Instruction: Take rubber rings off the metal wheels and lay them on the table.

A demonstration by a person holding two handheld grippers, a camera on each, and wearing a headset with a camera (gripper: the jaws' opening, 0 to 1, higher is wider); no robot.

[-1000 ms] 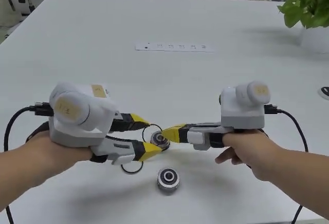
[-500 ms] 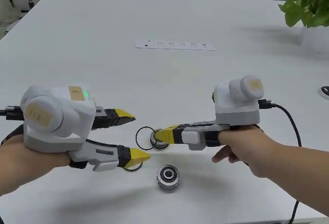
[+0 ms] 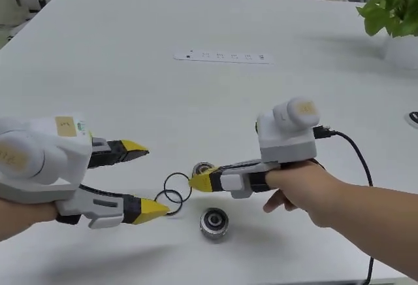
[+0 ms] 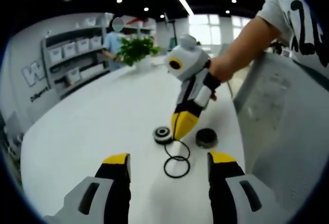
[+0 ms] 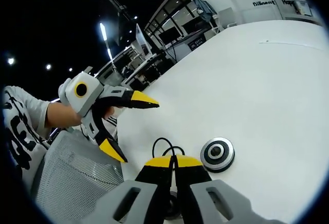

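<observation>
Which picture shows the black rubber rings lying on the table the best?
The left gripper view: both rubber rings lie whole on the table, ahead of the open left tongs. The head view shows them smaller, one partly behind a left tong tip. The right gripper view shows just a loop above the shut right tongs.

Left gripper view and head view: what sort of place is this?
Probably an office or lab workroom: a large white table with a white power strip, a green potted plant, and grey shelves of storage bins.

Office: storage shelves (image 4: 72,54), potted plant (image 3: 386,2).
</observation>
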